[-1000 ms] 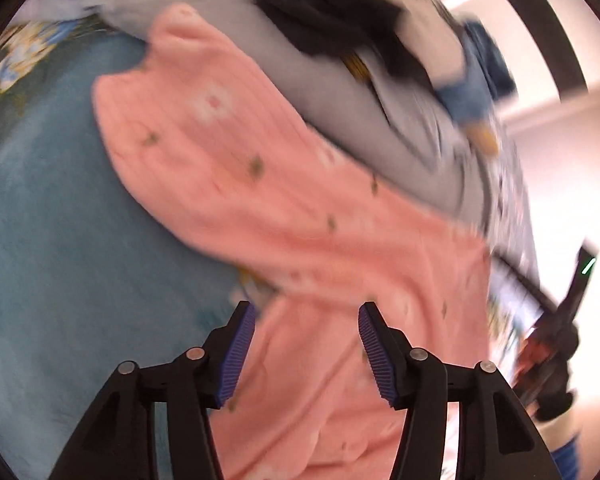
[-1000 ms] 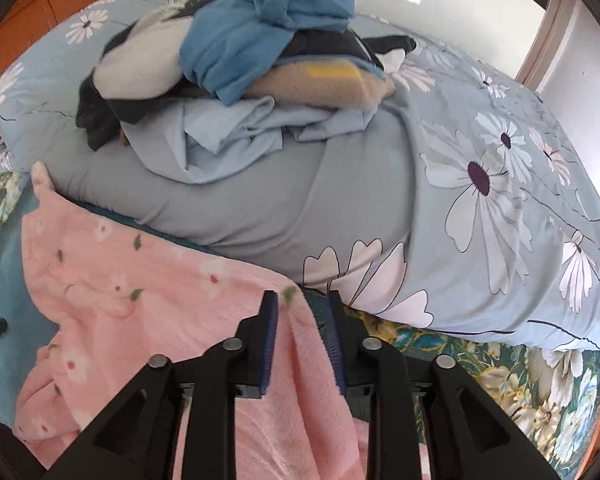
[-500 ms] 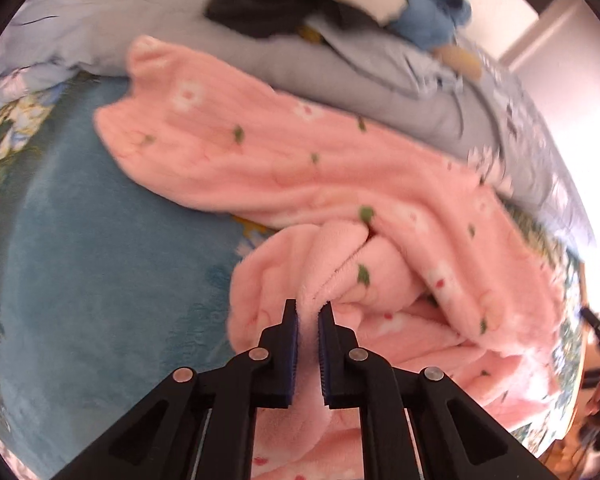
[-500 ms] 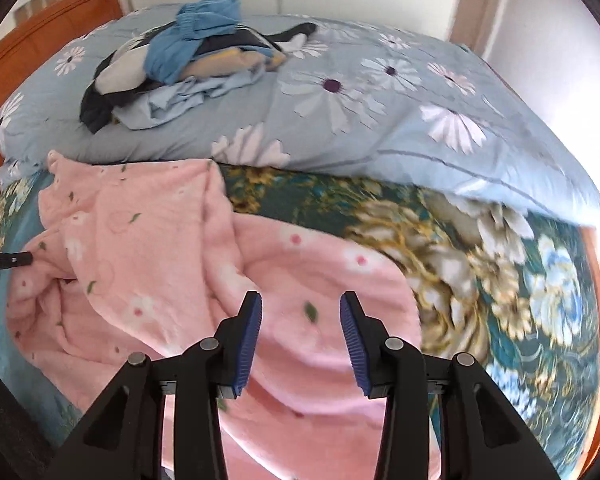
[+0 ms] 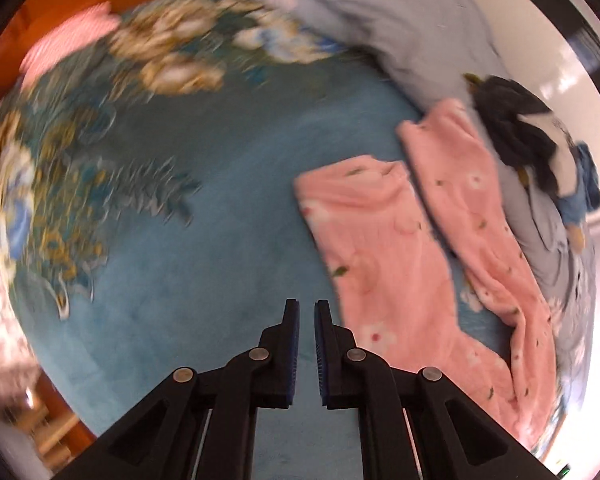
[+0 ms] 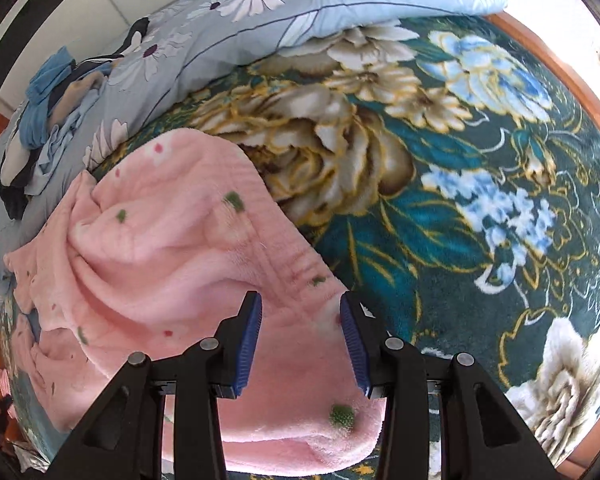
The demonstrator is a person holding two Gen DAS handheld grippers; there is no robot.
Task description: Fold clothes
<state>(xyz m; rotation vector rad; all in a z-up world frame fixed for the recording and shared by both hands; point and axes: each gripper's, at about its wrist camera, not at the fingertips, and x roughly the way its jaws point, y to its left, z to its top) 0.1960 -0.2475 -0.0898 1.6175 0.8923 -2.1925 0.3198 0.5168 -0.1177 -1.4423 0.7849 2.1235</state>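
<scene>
Pink fleece trousers (image 5: 384,248) with small flowers lie on the blue blanket (image 5: 220,240), their two legs spread apart and pointing away. My left gripper (image 5: 307,312) hovers over bare blanket just left of them, shut with nothing between its pads. In the right wrist view the same pink trousers (image 6: 172,256) lie rumpled on the floral bedspread (image 6: 440,200). My right gripper (image 6: 300,312) stands open just above their near end, one finger on either side of the ribbed band, not closed on it.
A light blue flowered quilt (image 6: 300,12) is bunched along the far side of the bed. A pile of dark, white and blue clothes (image 5: 532,148) rests on it. The wooden bed frame (image 6: 560,64) runs along the right edge. A blurred pink item (image 5: 68,40) lies far left.
My left gripper has let go of the pink fabric it pinched and swung left over bare blanket. The trousers now lie spread out. My right gripper stayed open and came low over their near end.
</scene>
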